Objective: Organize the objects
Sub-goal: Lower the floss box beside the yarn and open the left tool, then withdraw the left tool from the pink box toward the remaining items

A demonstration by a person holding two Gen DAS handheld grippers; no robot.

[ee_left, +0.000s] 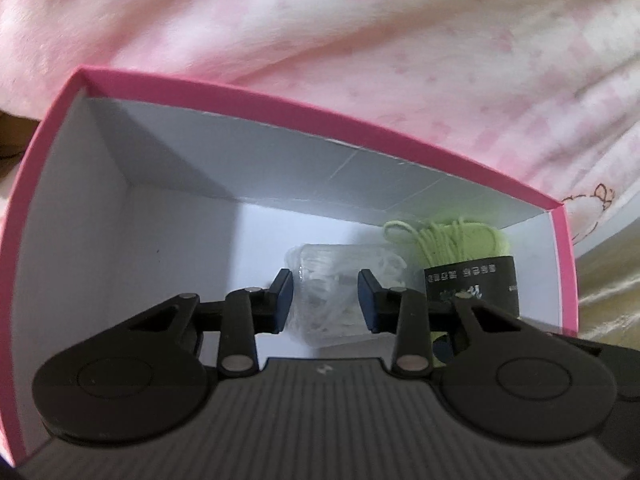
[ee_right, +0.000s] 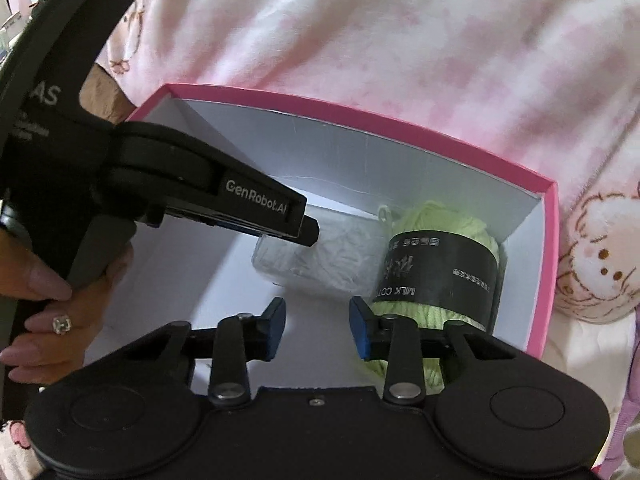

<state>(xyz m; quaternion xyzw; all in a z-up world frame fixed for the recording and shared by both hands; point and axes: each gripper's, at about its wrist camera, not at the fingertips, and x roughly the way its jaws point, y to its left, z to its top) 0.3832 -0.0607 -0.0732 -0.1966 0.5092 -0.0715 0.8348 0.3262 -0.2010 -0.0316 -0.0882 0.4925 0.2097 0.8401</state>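
Left gripper [ee_left: 325,300] hovering open, empty, over clear packet [ee_left: 340,292] | right gripper [ee_right: 318,330] open, empty | yarn skein [ee_right: 440,264] appearing soft, light; gripping at band.

Left gripper [ee_right: 310,236] side: "GenRobot.AI" in pale letters.
Left gripper body, up from that brand: "AS", cut off at the edge; the small lines under it are too blurred to read.
Yarn [ee_right: 440,272] band: "MILK COT…", upside down, partly hidden; its other characters are unreadable.
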